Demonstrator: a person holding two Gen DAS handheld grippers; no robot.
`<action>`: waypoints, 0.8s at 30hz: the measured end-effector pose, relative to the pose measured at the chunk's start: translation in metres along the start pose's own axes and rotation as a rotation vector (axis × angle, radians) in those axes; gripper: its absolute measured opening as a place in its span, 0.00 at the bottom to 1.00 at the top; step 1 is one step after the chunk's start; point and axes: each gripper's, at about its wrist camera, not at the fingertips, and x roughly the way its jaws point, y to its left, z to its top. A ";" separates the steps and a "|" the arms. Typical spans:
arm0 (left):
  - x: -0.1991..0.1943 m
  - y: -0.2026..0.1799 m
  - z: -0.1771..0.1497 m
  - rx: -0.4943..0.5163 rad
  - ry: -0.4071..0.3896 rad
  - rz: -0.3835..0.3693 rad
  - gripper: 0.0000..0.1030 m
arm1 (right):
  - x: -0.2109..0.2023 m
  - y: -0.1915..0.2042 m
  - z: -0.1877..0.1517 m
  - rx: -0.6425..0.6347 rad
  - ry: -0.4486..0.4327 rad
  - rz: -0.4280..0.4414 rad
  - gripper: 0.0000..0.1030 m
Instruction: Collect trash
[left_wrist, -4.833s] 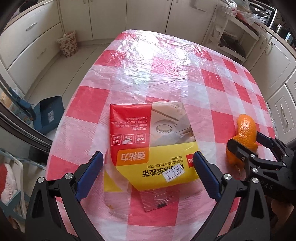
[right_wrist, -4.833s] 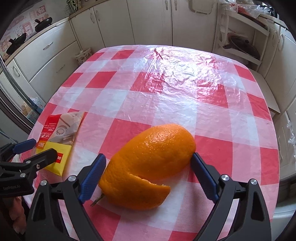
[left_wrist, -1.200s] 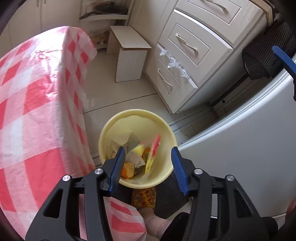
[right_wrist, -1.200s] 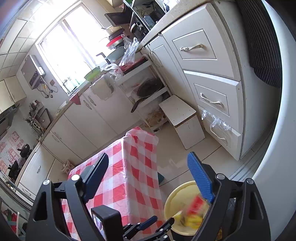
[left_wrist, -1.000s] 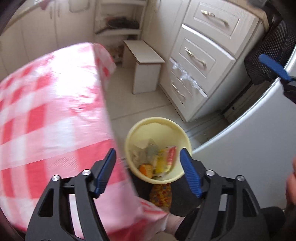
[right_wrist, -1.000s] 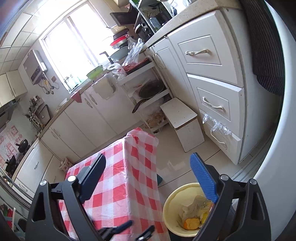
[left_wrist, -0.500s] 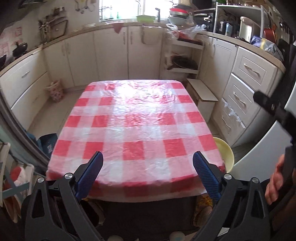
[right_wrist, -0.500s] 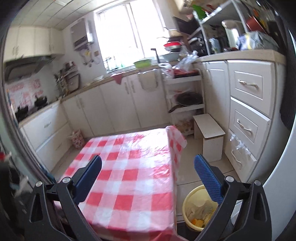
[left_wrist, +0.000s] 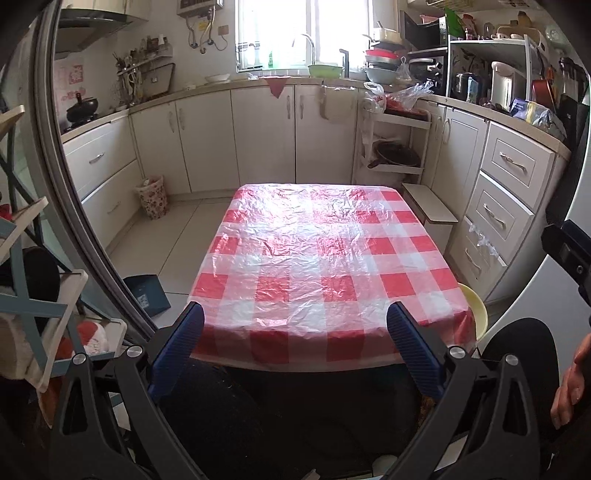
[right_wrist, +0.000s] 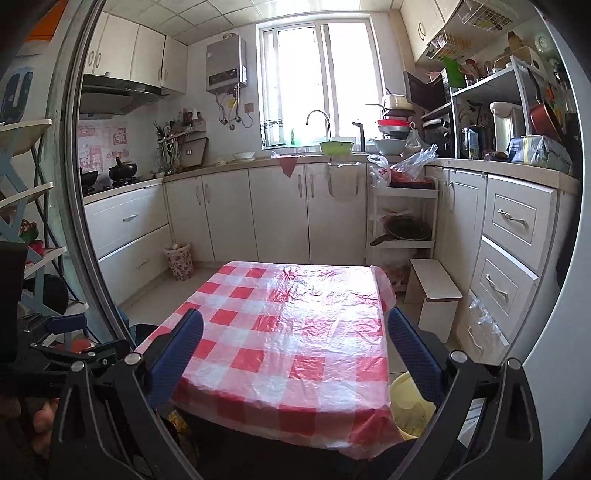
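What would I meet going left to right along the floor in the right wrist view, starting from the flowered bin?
Flowered bin → checked table → white step stool → yellow trash bucket tucked at the table's near right corner.

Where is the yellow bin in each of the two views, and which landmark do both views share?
Left wrist view: the yellow bin peeks out at the right, behind the table's near right corner.
Right wrist view: the bin sits at lower right, beside the same corner, partly behind a gripper finger.
Shared landmark: the checked tablecloth.
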 end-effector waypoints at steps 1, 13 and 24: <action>-0.005 0.001 -0.001 0.001 -0.007 -0.002 0.92 | -0.005 0.003 -0.002 0.003 0.004 0.001 0.93; -0.032 -0.007 -0.006 0.025 -0.037 0.003 0.92 | -0.033 0.010 -0.023 0.036 0.020 -0.103 0.93; -0.051 -0.023 -0.009 0.072 -0.058 -0.023 0.93 | -0.053 0.017 -0.024 0.045 -0.047 -0.116 0.93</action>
